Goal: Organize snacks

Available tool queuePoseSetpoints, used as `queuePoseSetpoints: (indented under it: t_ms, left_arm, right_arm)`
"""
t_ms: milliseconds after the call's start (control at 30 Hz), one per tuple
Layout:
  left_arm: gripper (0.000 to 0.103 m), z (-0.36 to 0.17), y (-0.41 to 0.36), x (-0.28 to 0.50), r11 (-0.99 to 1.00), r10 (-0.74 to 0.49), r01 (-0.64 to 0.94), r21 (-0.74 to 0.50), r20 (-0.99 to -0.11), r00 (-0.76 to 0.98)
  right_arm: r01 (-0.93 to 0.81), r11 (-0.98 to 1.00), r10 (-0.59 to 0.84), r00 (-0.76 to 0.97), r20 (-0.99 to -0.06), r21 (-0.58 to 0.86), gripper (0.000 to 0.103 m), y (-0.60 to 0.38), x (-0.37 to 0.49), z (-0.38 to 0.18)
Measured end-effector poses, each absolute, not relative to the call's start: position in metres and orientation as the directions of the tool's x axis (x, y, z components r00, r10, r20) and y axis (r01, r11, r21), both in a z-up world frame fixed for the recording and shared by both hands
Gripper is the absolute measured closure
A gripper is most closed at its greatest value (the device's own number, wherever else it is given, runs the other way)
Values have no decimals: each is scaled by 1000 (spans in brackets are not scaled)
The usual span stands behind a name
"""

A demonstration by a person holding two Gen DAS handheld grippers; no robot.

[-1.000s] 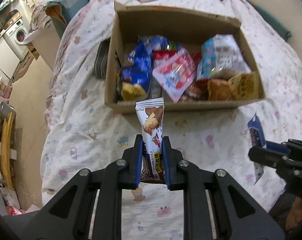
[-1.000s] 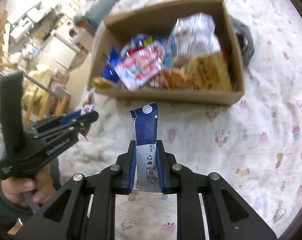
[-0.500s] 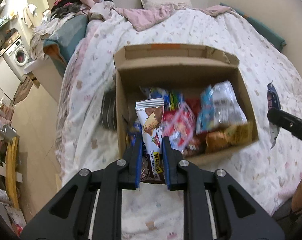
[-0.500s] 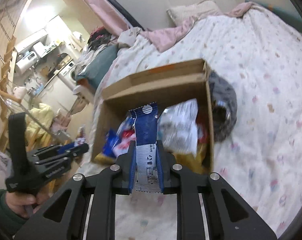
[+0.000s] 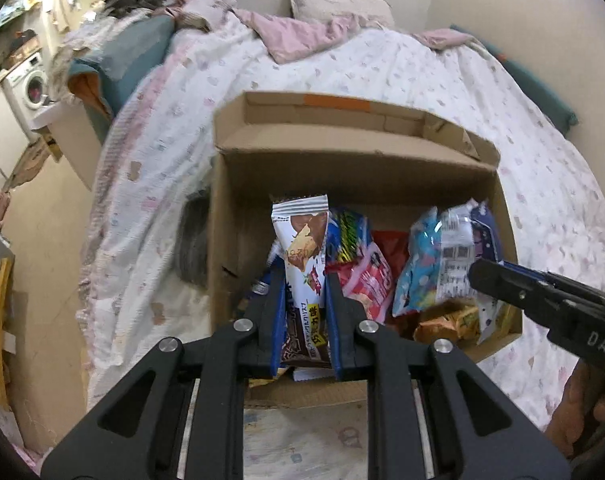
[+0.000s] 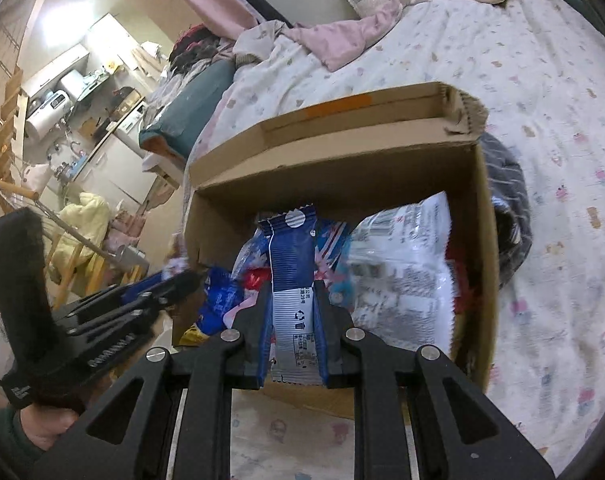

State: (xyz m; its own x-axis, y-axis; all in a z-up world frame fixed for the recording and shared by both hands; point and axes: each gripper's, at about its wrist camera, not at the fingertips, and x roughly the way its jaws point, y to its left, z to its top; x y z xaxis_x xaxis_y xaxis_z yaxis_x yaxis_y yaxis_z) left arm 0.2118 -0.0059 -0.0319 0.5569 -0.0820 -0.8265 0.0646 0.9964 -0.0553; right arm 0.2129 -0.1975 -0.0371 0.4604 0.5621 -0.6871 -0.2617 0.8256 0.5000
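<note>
Two snack bars, each pinched upright in one gripper (image 5: 304, 300) (image 6: 292, 304), above the box (image 5: 342, 168).

Both grippers, the left gripper (image 5: 304, 300) and right gripper (image 6: 292, 312), were built of black plastic with blue-lined fingers (image 5: 276, 320), silver screws (image 5: 242, 325) and white lettering; a dark green sleeve (image 6: 6, 436) was worn.

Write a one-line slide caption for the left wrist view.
Left tool grips a white-and-brown snack bar above a cardboard box of snack packets on a bed.
</note>
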Motion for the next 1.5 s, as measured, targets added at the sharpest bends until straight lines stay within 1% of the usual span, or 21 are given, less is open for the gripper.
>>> queuePoseSetpoints:
  t_ms: [100, 200, 333, 567, 767, 867, 900, 933, 967, 1000, 1033, 1067, 1100, 1133, 1167, 1200, 1267, 1333, 1400, 1500]
  left_arm:
    - [88, -43, -6, 216, 997, -74, 49, -57, -844, 532]
    - [87, -49, -8, 217, 996, -91, 47, -78, -852, 516]
    - [88, -50, -15, 215, 995, -94, 75, -64, -851, 517]
    - [85, -46, -20, 209, 994, -75, 108, -20, -840, 538]
    - [84, -46, -19, 210, 994, -93, 97, -48, -838, 537]
    - [83, -41, -22, 208, 994, -83, 100, -33, -828, 555]
    - [82, -39, -23, 207, 994, -84, 103, -31, -824, 560]
    - [74, -38, -24, 206, 994, -84, 105, -30, -821, 565]
    - [63, -36, -25, 204, 994, -82, 107, -26, -817, 571]
    - [57, -35, -26, 203, 994, -80, 108, -21, -813, 577]
    - [49, -32, -26, 200, 994, -75, 107, -15, -806, 588]
    - [42, -31, -25, 197, 994, -75, 106, -15, -800, 595]
    - [41, -29, -24, 194, 994, -77, 107, -15, -796, 600]
    - [40, -27, -23, 192, 994, -75, 107, -13, -794, 604]
    - [40, -24, -23, 189, 994, -70, 110, -3, -789, 611]
    - [40, -22, -23, 186, 994, -66, 112, 5, -784, 618]
    - [40, -14, -20, 180, 995, -45, 97, 21, -773, 633]
    - [40, -9, -12, 174, 997, -56, 74, -12, -768, 638]
    - [40, -5, -3, 166, 998, -59, 39, -43, -771, 634]
    - [40, -1, 7, 148, 998, -48, -1, -63, -769, 637]
  right_arm:
    - [-260, 838, 546, 442, -712, 481, 84, -194, 212, -44]
    - [-246, 847, 531, 424, -734, 471, 84, -194, 212, -52]
    - [-222, 851, 524, 404, -750, 475, 84, -197, 213, -61]
    - [-223, 851, 525, 413, -745, 476, 84, -197, 213, -59]
    - [-219, 850, 525, 422, -739, 479, 84, -201, 212, -59]
    - [-217, 839, 542, 425, -725, 500, 84, -204, 212, -58]
    - [-217, 835, 547, 425, -721, 506, 84, -204, 212, -57]
    - [-220, 828, 558, 423, -714, 516, 80, -205, 212, -56]
    - [-218, 827, 559, 425, -712, 519, 80, -205, 212, -55]
    - [-215, 828, 555, 441, -706, 518, 80, -207, 210, -53]
    - [-217, 830, 552, 450, -702, 514, 80, -207, 209, -51]
    - [-224, 833, 548, 463, -696, 507, 76, -208, 207, -47]
    - [-231, 833, 548, 475, -688, 503, 71, -208, 205, -42]
    - [-235, 829, 553, 482, -680, 507, 43, -209, 203, -39]
    - [-237, 824, 558, 496, -665, 515, 22, -210, 201, -35]
    - [-239, 818, 563, 520, -643, 523, 18, -213, 196, -29]
    - [-240, 818, 560, 540, -628, 523, 14, -215, 191, -23]
    - [-240, 835, 533, 572, -623, 495, 9, -217, 182, -14]
    - [-244, 855, 503, 604, -619, 457, 8, -218, 168, -5]
    - [-253, 850, 507, 626, -592, 461, 4, -219, 147, 6]
